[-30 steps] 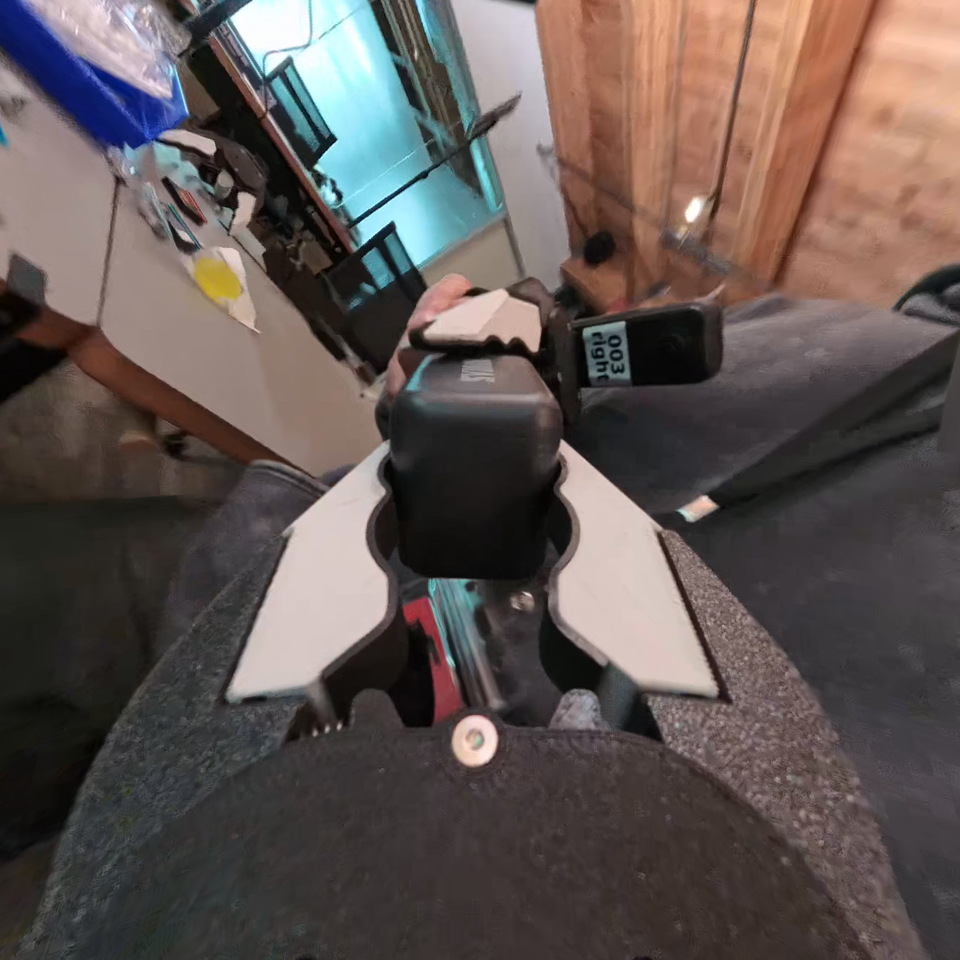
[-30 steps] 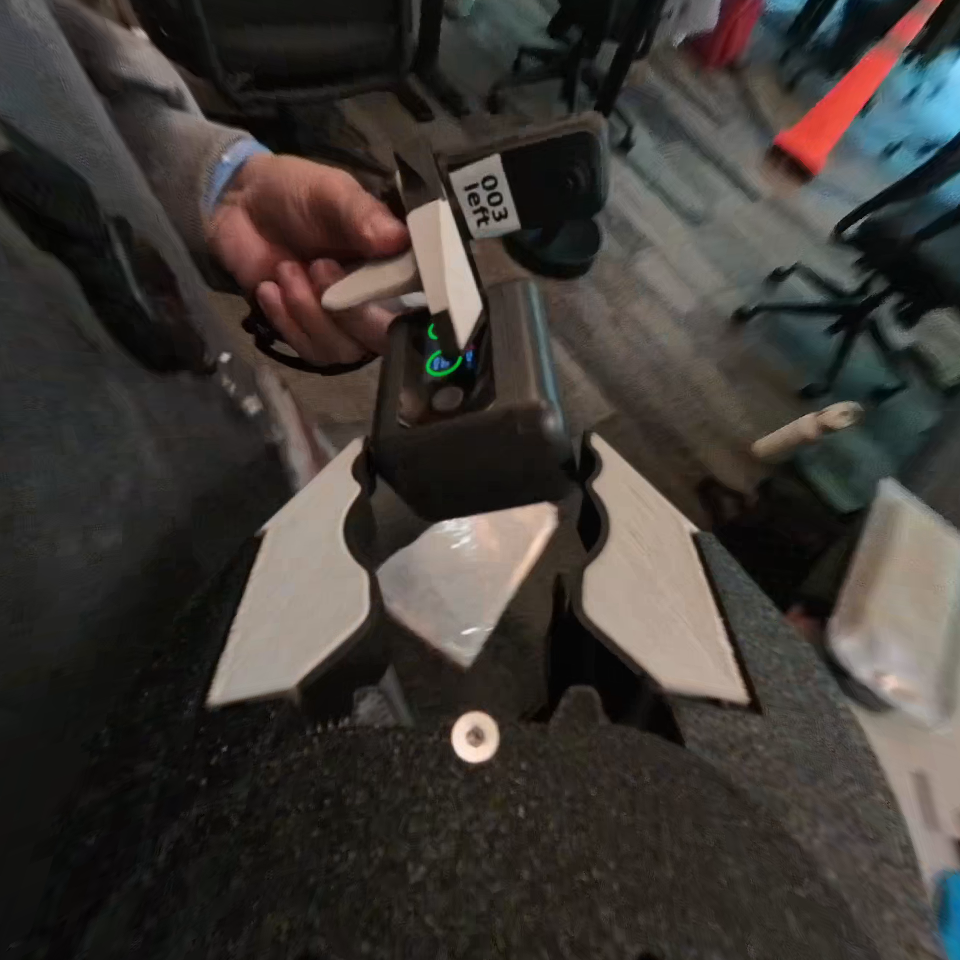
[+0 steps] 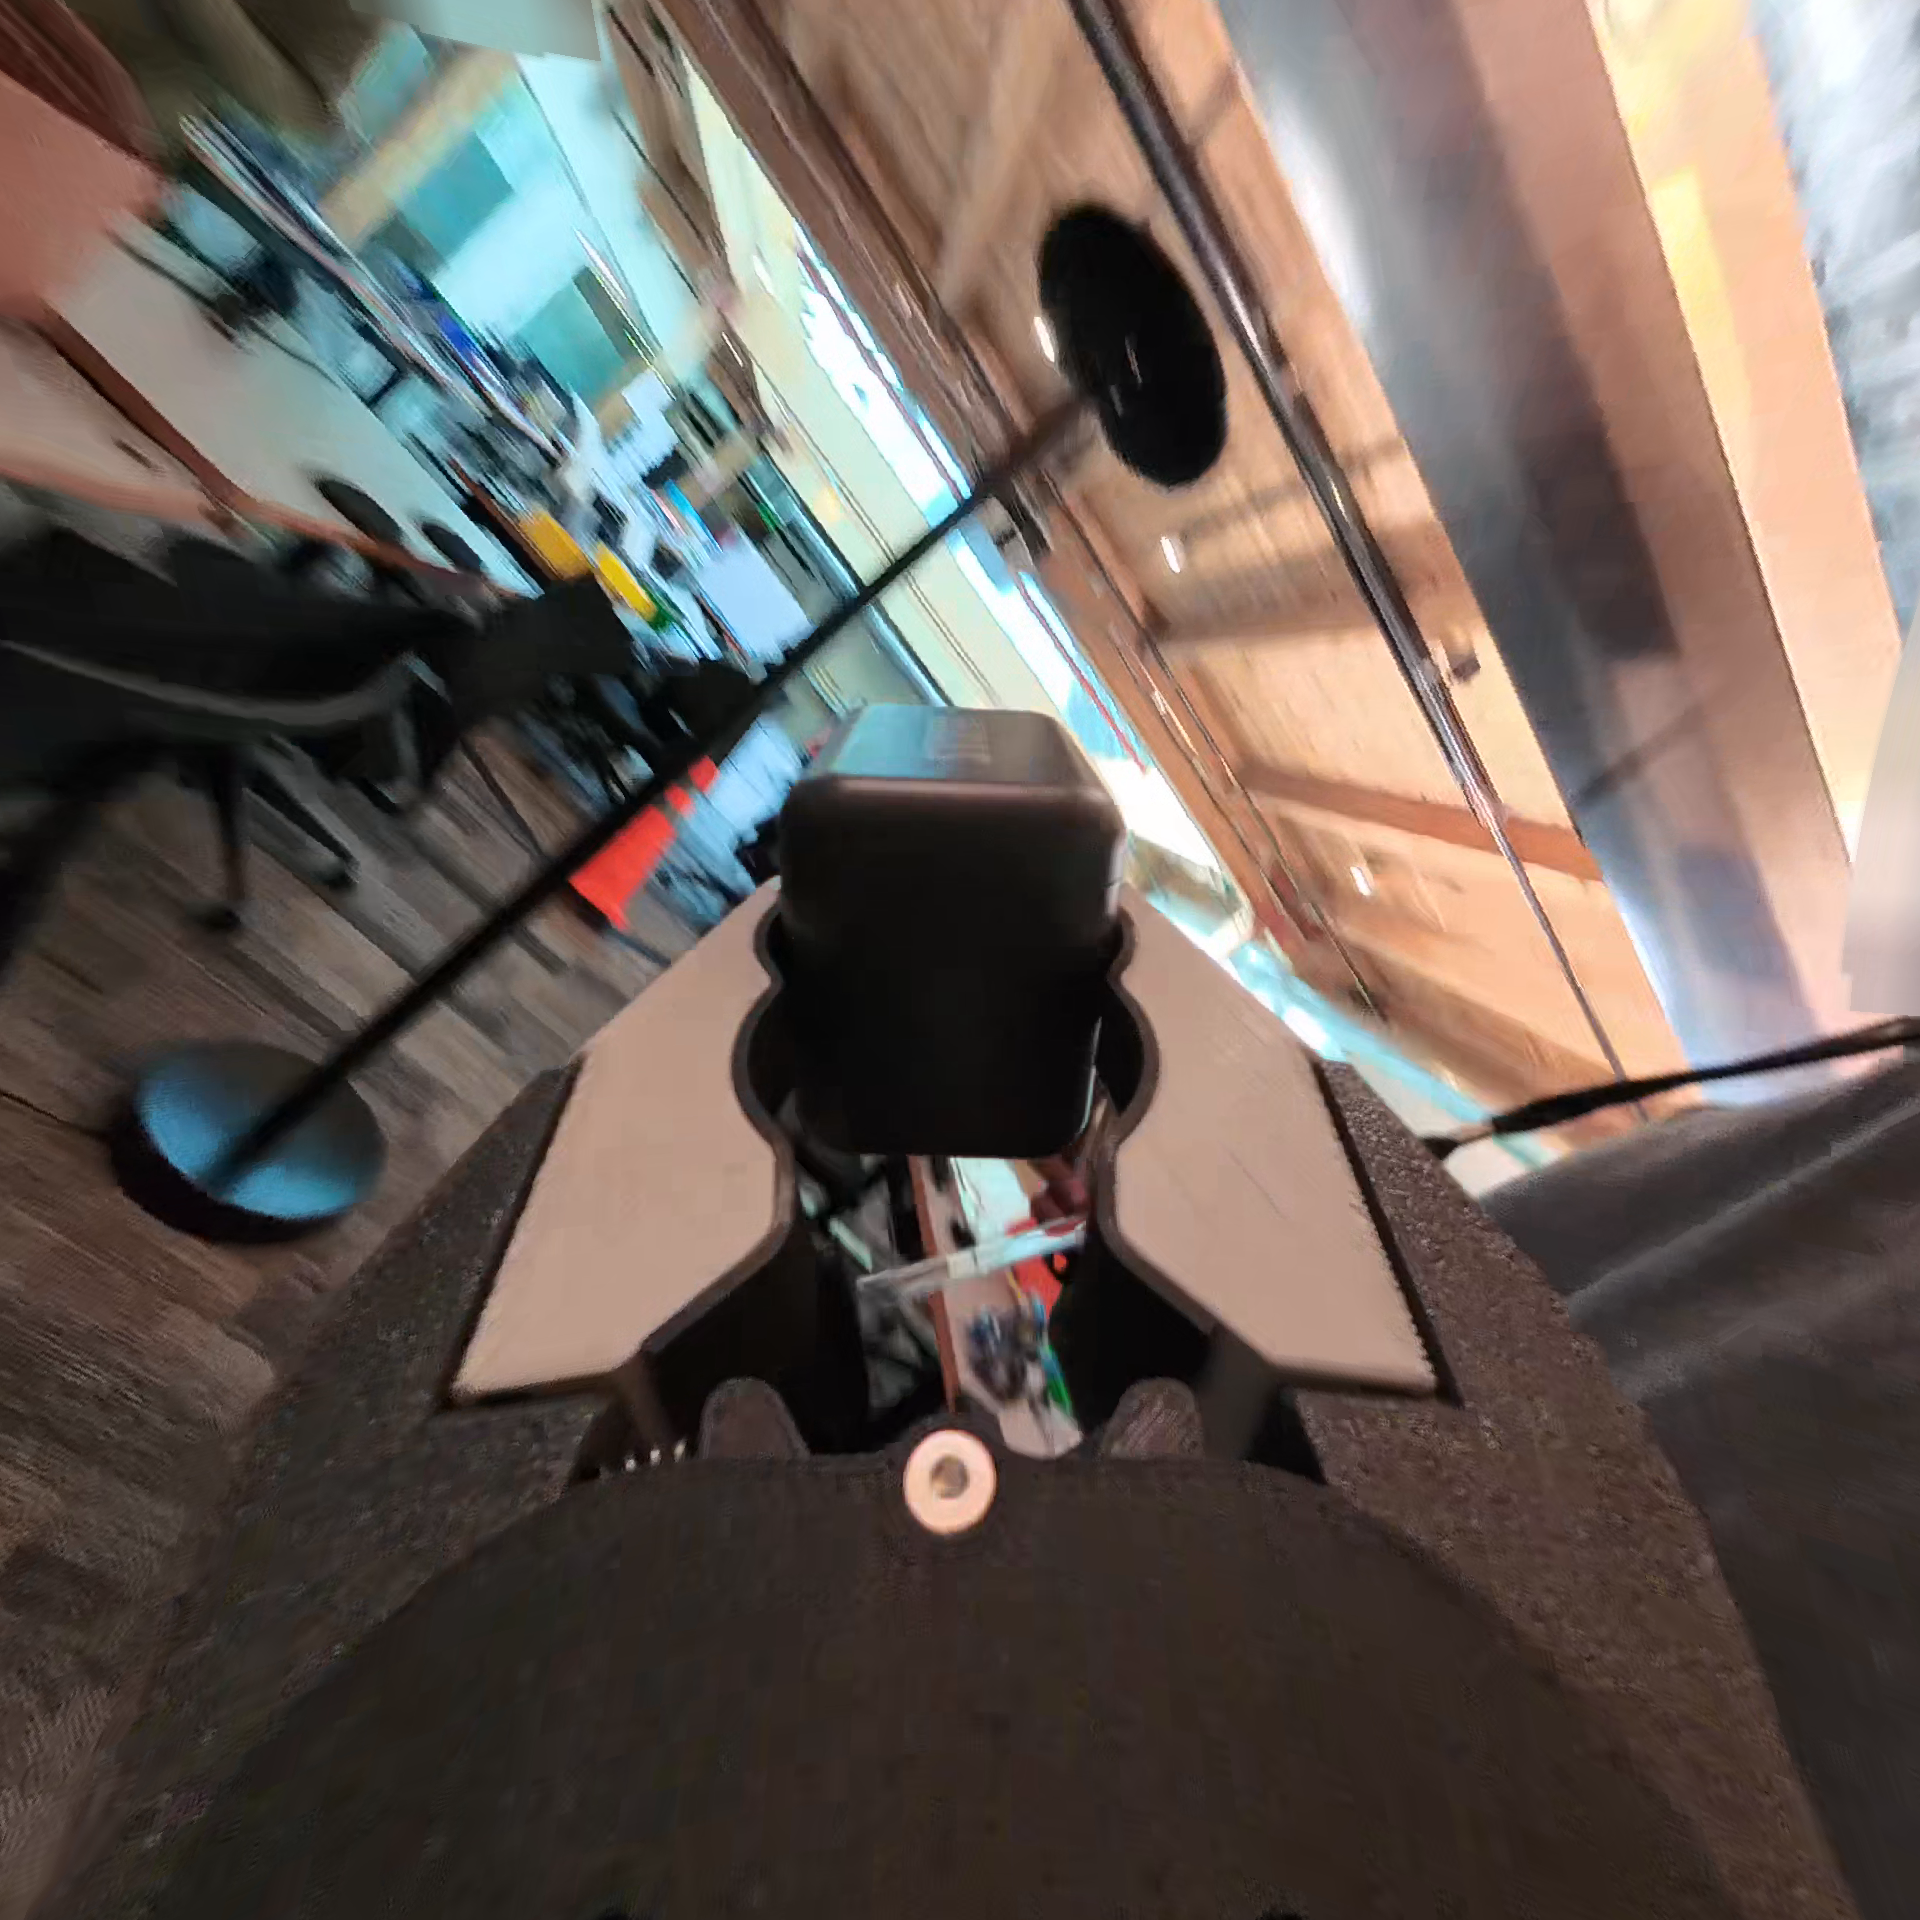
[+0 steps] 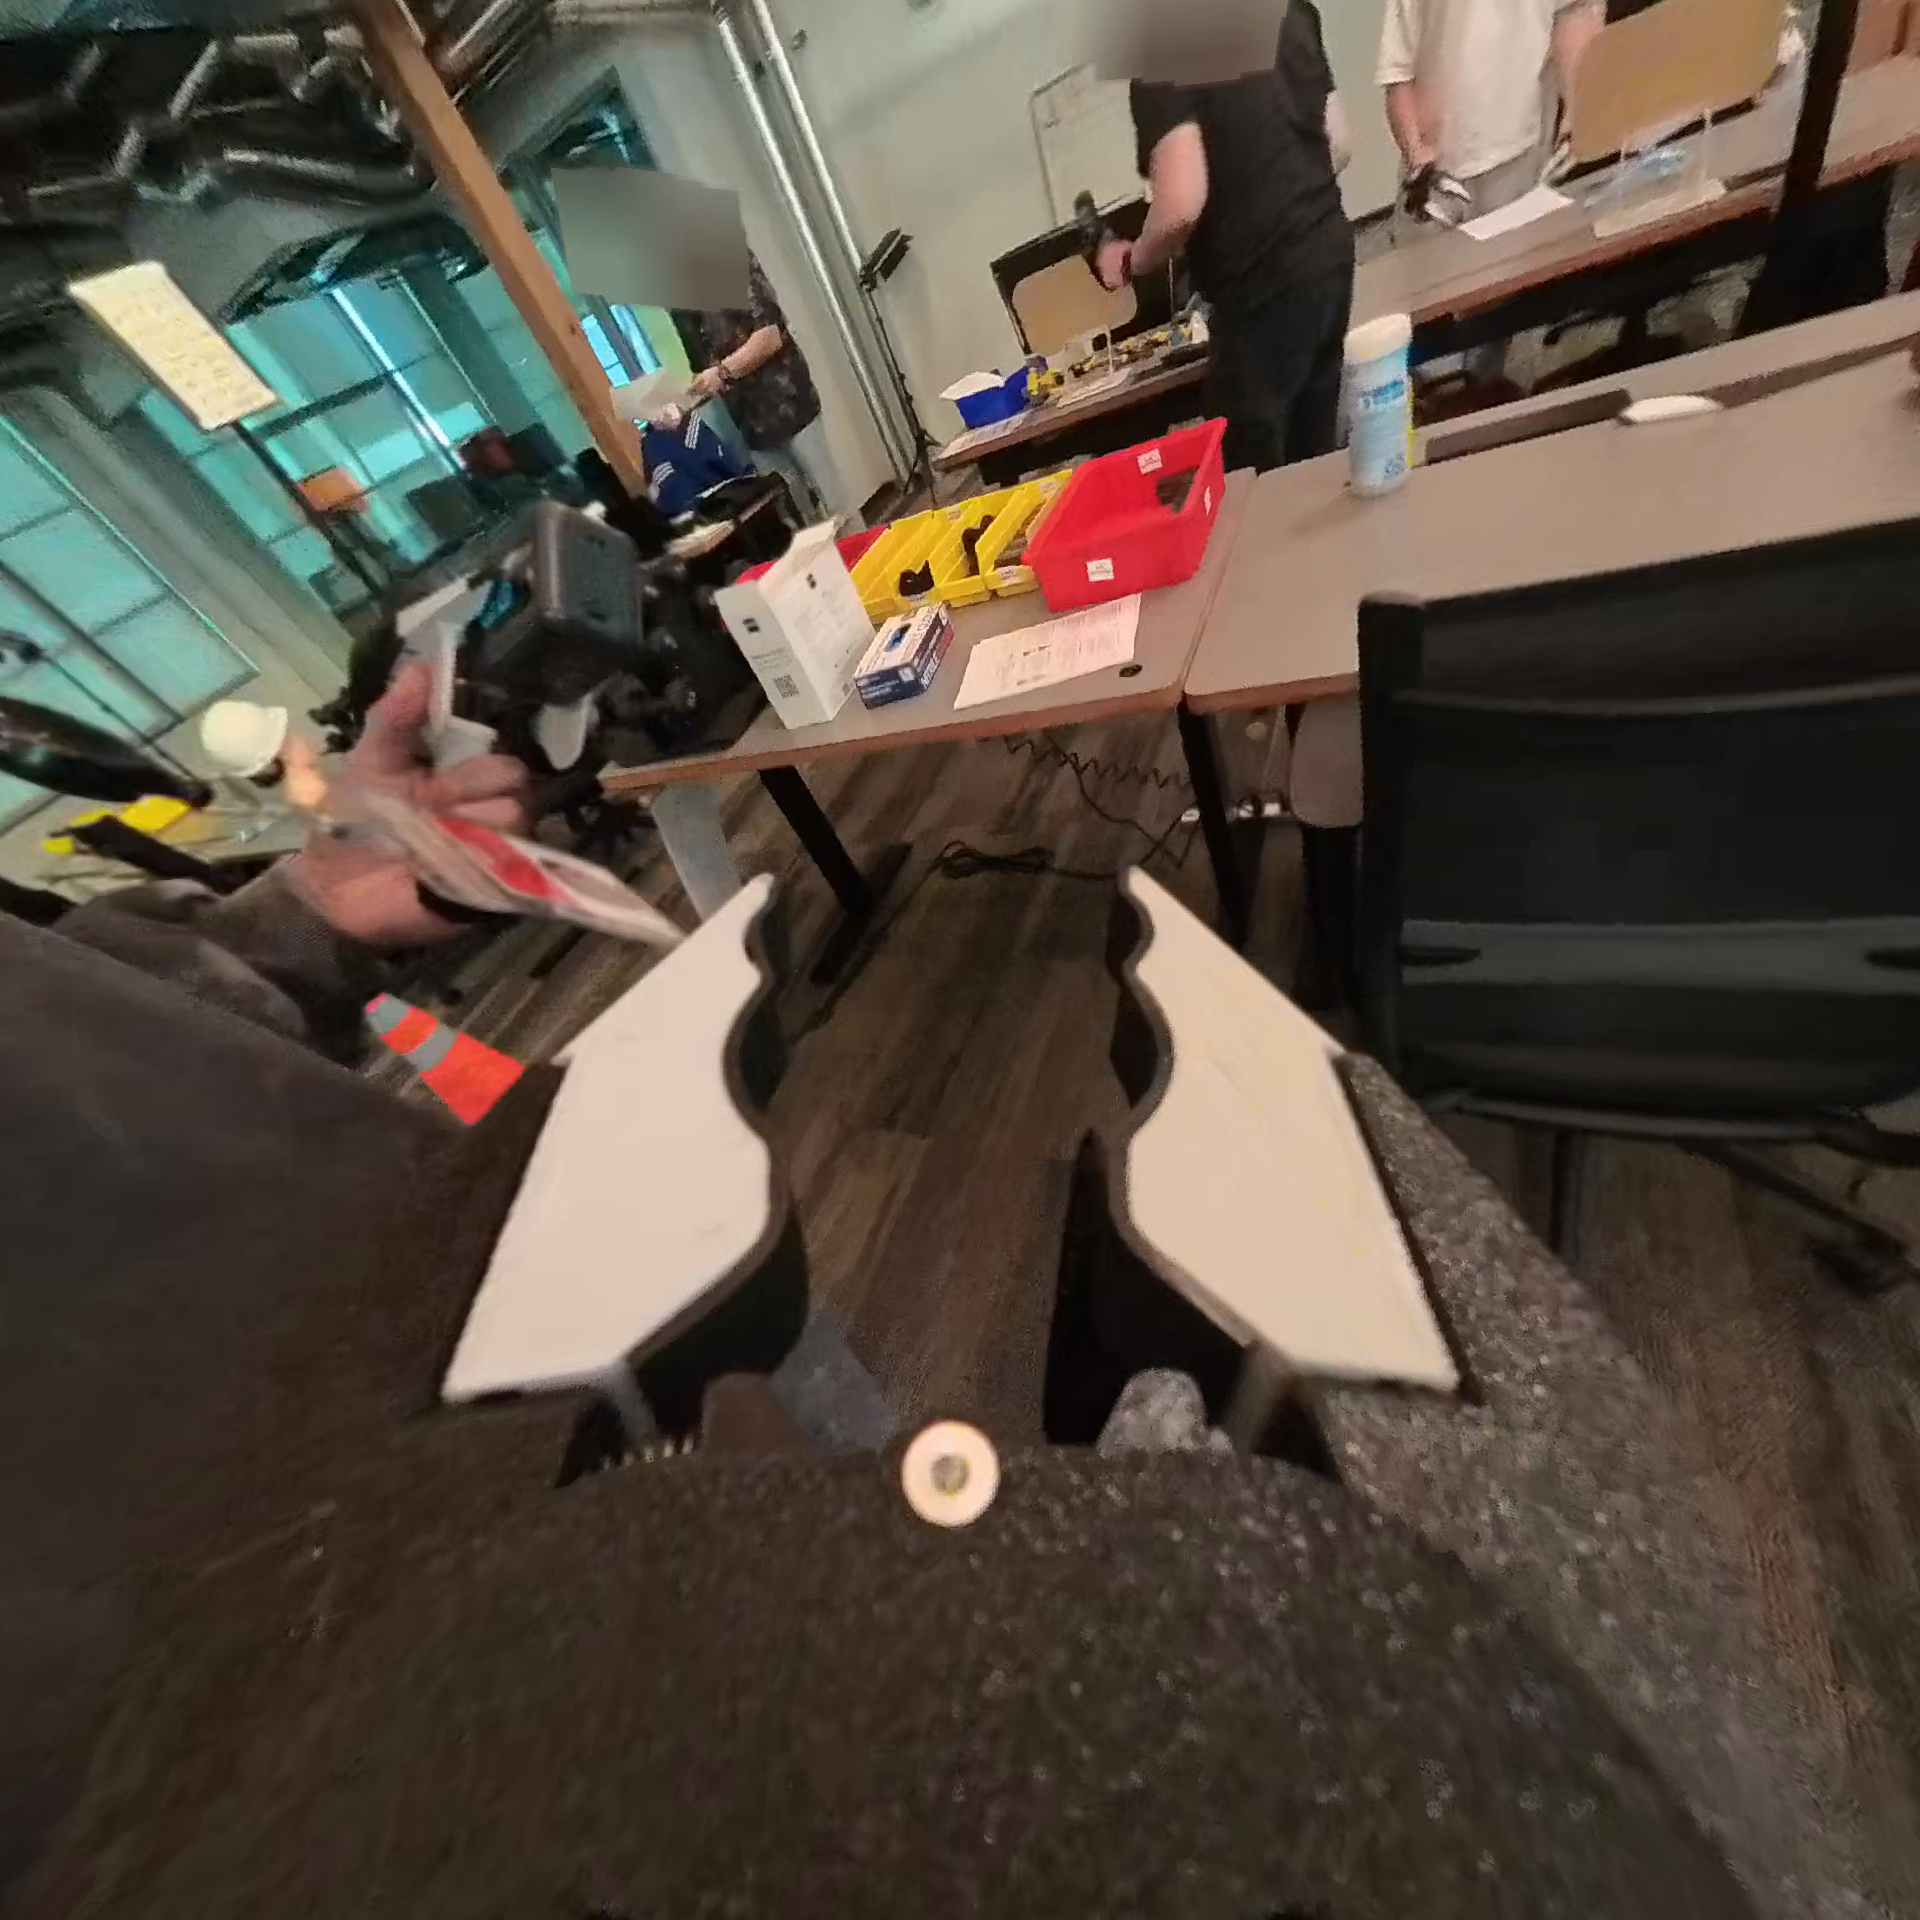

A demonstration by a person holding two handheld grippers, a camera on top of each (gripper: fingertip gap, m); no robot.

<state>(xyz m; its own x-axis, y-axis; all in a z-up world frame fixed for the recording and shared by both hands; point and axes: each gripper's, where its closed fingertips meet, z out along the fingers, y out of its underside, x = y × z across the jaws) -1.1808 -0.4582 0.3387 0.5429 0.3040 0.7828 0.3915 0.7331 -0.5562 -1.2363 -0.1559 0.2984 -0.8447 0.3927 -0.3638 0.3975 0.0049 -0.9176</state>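
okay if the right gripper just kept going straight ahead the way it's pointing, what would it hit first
Probably nothing soon: the open right gripper points across bare wood floor toward the black leg of the grey table. Depth is unclear.

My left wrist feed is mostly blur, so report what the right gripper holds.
Observer: Nothing. The right gripper is open and empty, pointed at wood floor.
Operator: Say what lies ahead of it.
Observer: A grey table carrying a red bin and yellow bins.
Operator: Now place my left gripper for me.
Observer: It shows at the left of the right wrist view, in a hand, shut on the black box; that hand also grips a red and white packet.
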